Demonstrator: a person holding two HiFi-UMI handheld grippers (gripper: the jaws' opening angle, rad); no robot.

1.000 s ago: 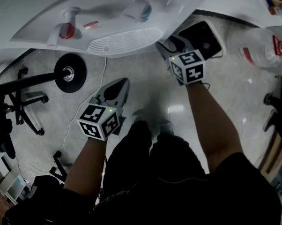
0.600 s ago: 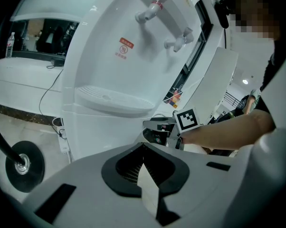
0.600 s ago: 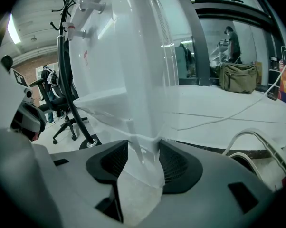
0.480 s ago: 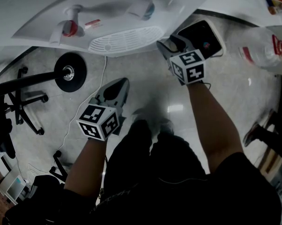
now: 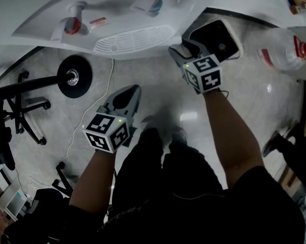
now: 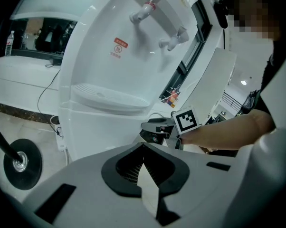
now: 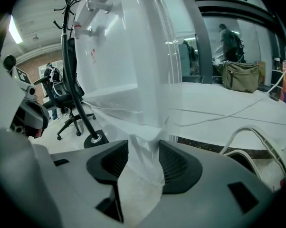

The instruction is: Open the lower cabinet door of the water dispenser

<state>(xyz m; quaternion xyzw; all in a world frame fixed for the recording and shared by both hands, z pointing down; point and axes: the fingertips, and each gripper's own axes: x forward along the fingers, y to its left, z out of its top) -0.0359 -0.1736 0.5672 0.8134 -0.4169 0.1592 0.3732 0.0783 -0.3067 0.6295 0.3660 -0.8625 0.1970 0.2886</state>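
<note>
The white glossy plastic lower cabinet door [image 6: 96, 133] of the water dispenser fills the left-centre of the left gripper view, under the ribbed drip tray [image 5: 135, 40]; in the head view it sits beneath that tray at the top of the frame, mostly hidden. Its free edge stands upright in the middle of the right gripper view, and the right gripper [image 7: 144, 148] has just been closing its jaws, whose ribbed pads now pinch that edge from both sides. The panel looks thin, stiff and light, probably hung on hinges along its far side with a weak catch. Its shine suggests it could slip, so the grip is best kept square on the edge, with a gentle pull along the door's arc, not straight back. The left gripper [image 5: 135, 89] hangs at the centre-left over the grey polished floor [image 5: 163, 93], its jaws brought together on nothing. Room is tight at the upper right, where a dark rounded box with a pale rim [image 5: 219, 38] sits just beside the right gripper. The drip tray overhangs above. The black round stand base [image 5: 74, 77] at the upper left lies well apart, so the floor between should take the swing.
</note>
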